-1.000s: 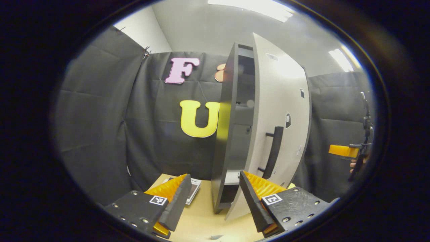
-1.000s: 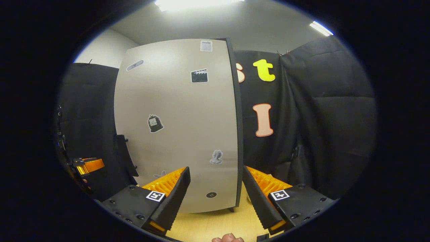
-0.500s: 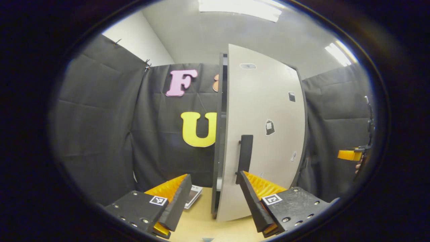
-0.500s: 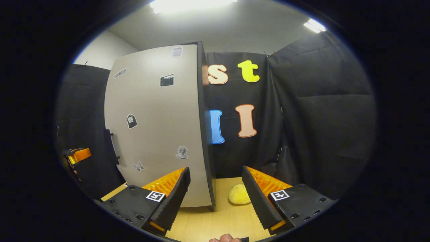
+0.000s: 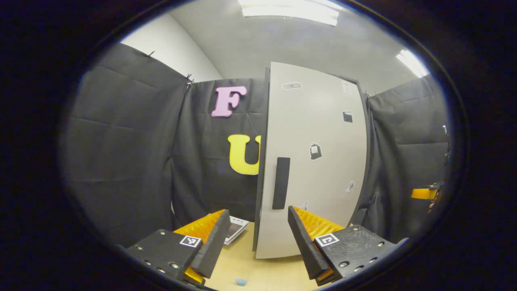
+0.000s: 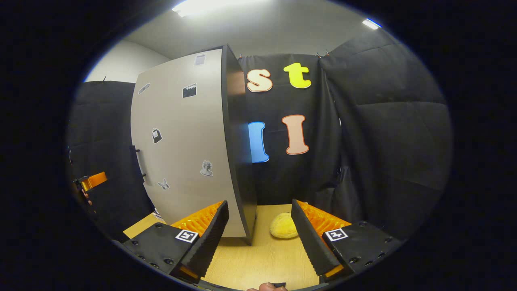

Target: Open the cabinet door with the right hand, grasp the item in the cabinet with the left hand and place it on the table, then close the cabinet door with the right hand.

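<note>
The tall cabinet (image 5: 311, 161) stands on the wooden table (image 5: 242, 262), its pale door flush with the frame and its dark bar handle (image 5: 280, 183) facing me. My left gripper (image 5: 257, 218) is open and empty, a short way in front of the door. My right gripper (image 6: 259, 208) is open and empty too, off the cabinet's (image 6: 190, 153) right front corner. A yellow soft item (image 6: 284, 226) lies on the table (image 6: 262, 258) beside the cabinet's dark side wall. The right gripper (image 5: 424, 193) shows far right in the left gripper view, the left gripper (image 6: 92, 180) far left in the right gripper view.
A printed booklet (image 5: 235, 228) lies on the table left of the cabinet's foot. A small blue scrap (image 5: 241, 281) sits at the table's near edge. Black cloth walls close in the booth on all sides. A fingertip (image 6: 266, 287) shows at the bottom of the right gripper view.
The door has swung from partly open to shut against the frame. The right gripper has drawn back and turned right, bringing the yellow item into its view.
</note>
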`<act>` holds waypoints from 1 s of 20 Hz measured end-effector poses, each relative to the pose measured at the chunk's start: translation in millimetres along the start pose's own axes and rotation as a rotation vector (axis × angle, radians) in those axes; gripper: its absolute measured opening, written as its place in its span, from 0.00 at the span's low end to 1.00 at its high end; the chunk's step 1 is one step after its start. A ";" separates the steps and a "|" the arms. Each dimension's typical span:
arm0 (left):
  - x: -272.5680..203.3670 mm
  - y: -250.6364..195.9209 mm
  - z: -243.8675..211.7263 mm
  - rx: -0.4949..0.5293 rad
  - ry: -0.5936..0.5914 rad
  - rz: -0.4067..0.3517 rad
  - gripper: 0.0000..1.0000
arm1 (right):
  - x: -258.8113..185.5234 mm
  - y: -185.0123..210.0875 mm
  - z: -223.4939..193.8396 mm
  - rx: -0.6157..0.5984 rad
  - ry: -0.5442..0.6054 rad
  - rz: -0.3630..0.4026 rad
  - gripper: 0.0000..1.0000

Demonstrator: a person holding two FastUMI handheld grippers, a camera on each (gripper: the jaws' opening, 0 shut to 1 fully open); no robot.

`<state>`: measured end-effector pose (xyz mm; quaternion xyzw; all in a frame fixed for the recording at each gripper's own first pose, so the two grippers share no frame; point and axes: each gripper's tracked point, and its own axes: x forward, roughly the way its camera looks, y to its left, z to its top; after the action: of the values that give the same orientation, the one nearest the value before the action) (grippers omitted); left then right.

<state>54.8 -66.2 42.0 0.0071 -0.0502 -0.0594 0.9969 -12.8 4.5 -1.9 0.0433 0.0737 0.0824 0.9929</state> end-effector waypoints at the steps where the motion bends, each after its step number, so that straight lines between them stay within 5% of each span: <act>1: -4.4 0.6 0.3 0.007 0.000 0.007 0.86 | -4.0 1.1 -0.1 0.009 -0.006 0.006 0.98; 3: -15.4 4.8 4.7 0.031 -0.012 0.036 0.86 | -7.8 -1.4 -0.3 0.013 -0.015 -0.002 0.92; 6: -29.3 23.7 29.0 0.101 -0.073 0.091 0.86 | -9.4 -1.4 0.4 0.028 -0.022 -0.009 0.98; 8: -28.8 25.6 35.4 0.097 -0.090 0.076 0.87 | -11.7 -1.0 0.9 0.043 -0.024 -0.017 0.92; 9: -28.9 29.7 38.3 0.080 -0.095 0.078 0.86 | -13.7 -0.5 2.6 0.054 -0.030 -0.022 0.98; 20: -21.9 57.8 18.7 0.048 -0.042 0.005 0.87 | -29.8 20.7 16.0 0.102 -0.080 -0.077 0.98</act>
<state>38.2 -6.4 59.6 0.0298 -0.0726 -0.0560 0.9953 -42.6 18.6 20.1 0.0941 0.0398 0.0384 0.9940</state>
